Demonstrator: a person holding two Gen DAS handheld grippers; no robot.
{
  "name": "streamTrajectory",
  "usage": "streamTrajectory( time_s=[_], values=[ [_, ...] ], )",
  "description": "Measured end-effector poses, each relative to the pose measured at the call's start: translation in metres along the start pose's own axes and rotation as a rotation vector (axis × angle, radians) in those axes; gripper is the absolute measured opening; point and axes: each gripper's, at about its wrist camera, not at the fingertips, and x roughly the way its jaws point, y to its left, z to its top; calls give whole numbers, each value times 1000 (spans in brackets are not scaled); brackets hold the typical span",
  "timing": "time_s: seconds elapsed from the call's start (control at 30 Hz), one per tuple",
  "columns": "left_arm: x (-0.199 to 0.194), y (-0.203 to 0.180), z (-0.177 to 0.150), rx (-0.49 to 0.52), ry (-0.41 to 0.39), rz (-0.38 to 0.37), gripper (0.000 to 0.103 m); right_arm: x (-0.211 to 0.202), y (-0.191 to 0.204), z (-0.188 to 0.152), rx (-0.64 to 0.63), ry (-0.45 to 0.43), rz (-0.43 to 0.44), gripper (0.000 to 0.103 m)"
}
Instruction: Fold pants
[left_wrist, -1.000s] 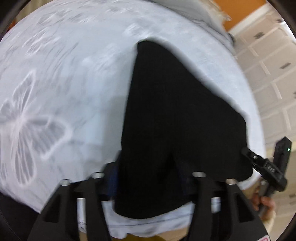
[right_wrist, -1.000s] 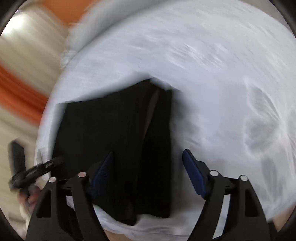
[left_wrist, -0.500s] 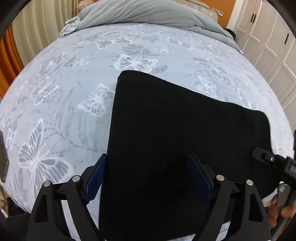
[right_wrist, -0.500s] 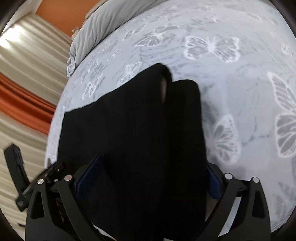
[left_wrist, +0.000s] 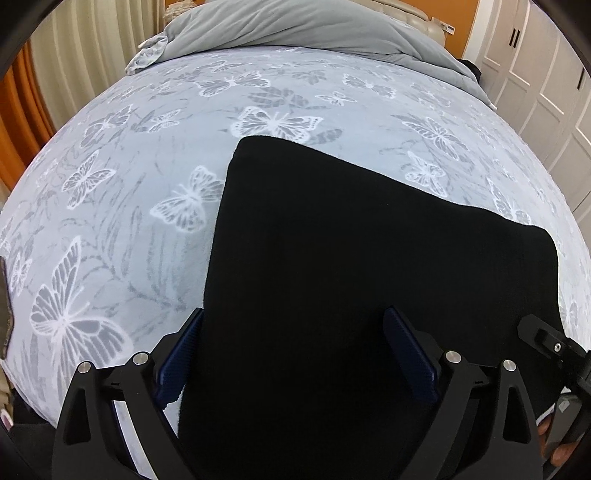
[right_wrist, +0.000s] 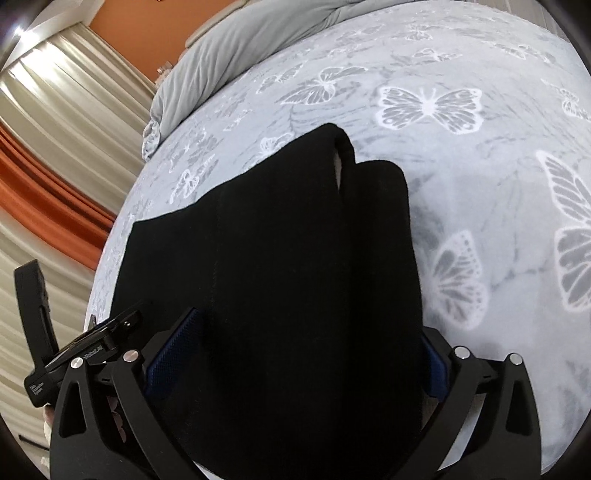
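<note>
Pants (left_wrist: 369, 280) lie folded flat on the bed (left_wrist: 122, 229) near its front edge; your left gripper (left_wrist: 295, 354) is opening over them, gripping nothing; right gripper (right_wrist: 306, 354) is spread wide, empty; lift both clear without snagging cloth.

- pants (left_wrist: 369, 266): black cloth, matt, soft and faintly ribbed
- bed sheet (left_wrist: 147, 206): pale grey-blue cloth, matt, with printed white butterflies
- duvet (left_wrist: 295, 26): plain grey cloth, soft, creased
- left gripper (left_wrist: 295, 354): matt black plastic arms, shiny metal screws, blue textured pads (left_wrist: 410, 358)
- curtain (right_wrist: 55, 122): cream cloth, slight sheen
</note>
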Motion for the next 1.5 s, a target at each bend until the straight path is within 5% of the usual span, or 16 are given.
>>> streamTrajectory(
  time_s=[0.2,0.37,0.53,1.0,1.1,1.2,1.3,1.5],
  values=[
    [-19,9,3,-43,-36,-147,90,-2,-6,1,27,-3,88,98],
    [7,19,3,-42,64,-134,96,3,-2,-2,-34,9,85,98],
    [26,45,7,-201,150,-281,98,8,4,-4,-114,3,71,98],
    [33,23,16,-217,57,-202,98,18,-10,17,11,-34,173,98],
    [29,25,14,-199,69,-257,97,12,-13,14,45,-5,218,88],
    [17,27,4,-155,104,-352,97,6,-16,5,72,37,276,87],
    [20,21,0,-97,116,-318,97,14,-11,7,25,57,234,88],
    [28,19,8,-175,107,-282,97,18,-9,13,67,42,236,82]
  ],
)
